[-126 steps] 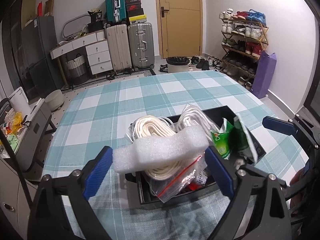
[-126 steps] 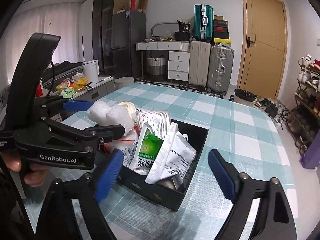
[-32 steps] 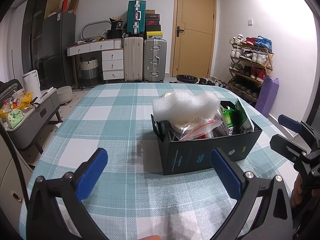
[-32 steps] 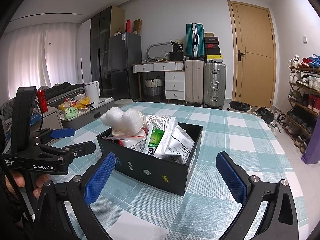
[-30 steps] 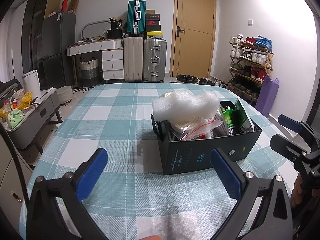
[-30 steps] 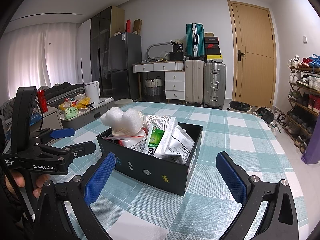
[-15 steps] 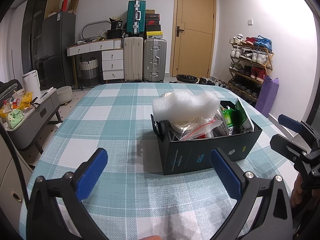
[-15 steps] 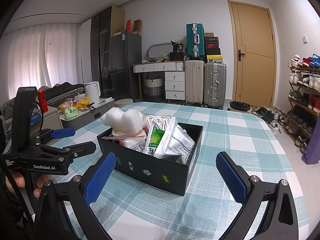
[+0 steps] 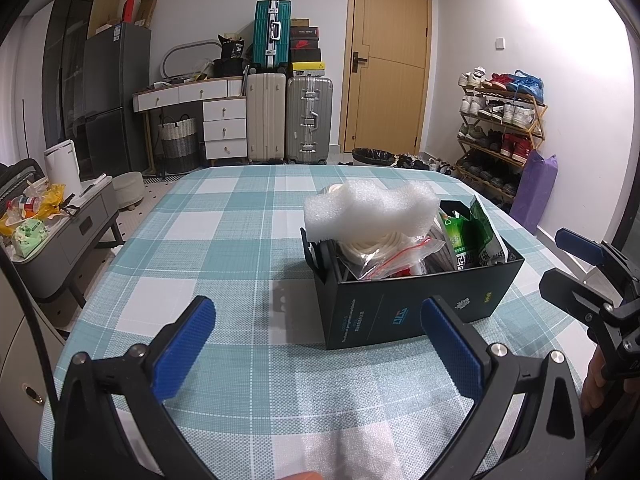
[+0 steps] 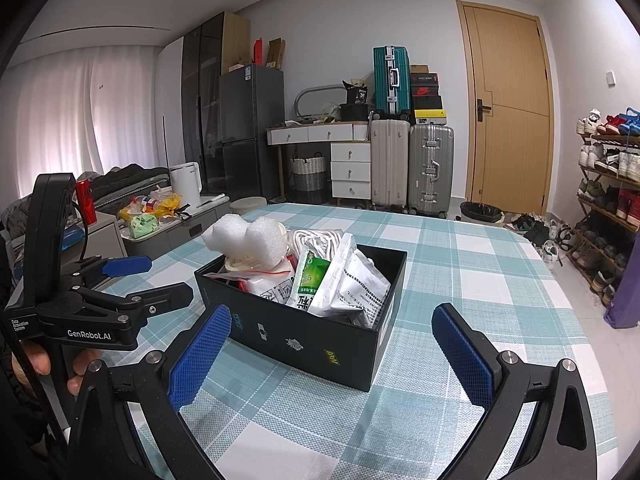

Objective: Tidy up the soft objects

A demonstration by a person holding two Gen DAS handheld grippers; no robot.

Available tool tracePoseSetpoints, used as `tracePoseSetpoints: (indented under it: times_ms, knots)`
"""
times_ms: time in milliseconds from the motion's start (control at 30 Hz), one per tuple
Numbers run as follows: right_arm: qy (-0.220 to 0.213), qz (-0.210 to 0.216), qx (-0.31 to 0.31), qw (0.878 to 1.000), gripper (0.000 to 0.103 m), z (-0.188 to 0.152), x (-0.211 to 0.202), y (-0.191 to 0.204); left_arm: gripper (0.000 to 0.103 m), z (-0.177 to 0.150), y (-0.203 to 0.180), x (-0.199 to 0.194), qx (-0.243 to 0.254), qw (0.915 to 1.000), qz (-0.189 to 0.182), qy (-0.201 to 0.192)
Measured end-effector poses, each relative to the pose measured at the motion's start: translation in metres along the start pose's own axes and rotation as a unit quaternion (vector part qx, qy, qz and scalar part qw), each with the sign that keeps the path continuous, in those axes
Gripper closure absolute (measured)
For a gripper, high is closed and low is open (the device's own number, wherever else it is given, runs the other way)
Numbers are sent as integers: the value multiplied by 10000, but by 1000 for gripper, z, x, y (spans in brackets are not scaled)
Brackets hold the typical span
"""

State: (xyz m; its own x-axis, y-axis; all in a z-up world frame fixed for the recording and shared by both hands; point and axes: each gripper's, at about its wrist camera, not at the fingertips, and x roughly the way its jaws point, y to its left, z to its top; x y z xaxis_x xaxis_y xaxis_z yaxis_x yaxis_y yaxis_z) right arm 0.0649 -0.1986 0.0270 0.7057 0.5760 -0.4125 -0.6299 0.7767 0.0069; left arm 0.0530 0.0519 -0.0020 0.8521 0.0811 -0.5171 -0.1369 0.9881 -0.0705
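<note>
A black open box (image 9: 412, 308) (image 10: 296, 332) stands on the checked tablecloth. A white foam block (image 9: 370, 210) (image 10: 248, 242) lies on top of its contents at one end, over a coil of white rope in a clear bag (image 9: 380, 250). Green and white packets (image 9: 466, 236) (image 10: 340, 280) stand at the other end. My left gripper (image 9: 318, 350) is open and empty, well back from the box; it also shows in the right wrist view (image 10: 156, 278). My right gripper (image 10: 330, 354) is open and empty, facing the box's side; it also shows in the left wrist view (image 9: 568, 264).
The table (image 9: 224, 240) carries a teal and white checked cloth. Suitcases (image 9: 288, 116), a desk with drawers, a door and a shoe rack (image 9: 500, 128) stand beyond it. A low grey cabinet (image 9: 60, 232) with clutter stands beside the table's left edge.
Several seconds ago my left gripper held the foam block over the box; now the foam rests on the box and both grippers are back from it. Nothing has moved in the last second.
</note>
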Motion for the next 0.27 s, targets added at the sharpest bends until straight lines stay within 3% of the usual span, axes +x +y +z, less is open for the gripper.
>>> tracePoseSetpoints:
  times_ms: [267]
  knots:
    - [1, 9, -2, 10000, 1, 0, 1, 2, 0, -1, -2, 0, 5, 10000, 13, 0]
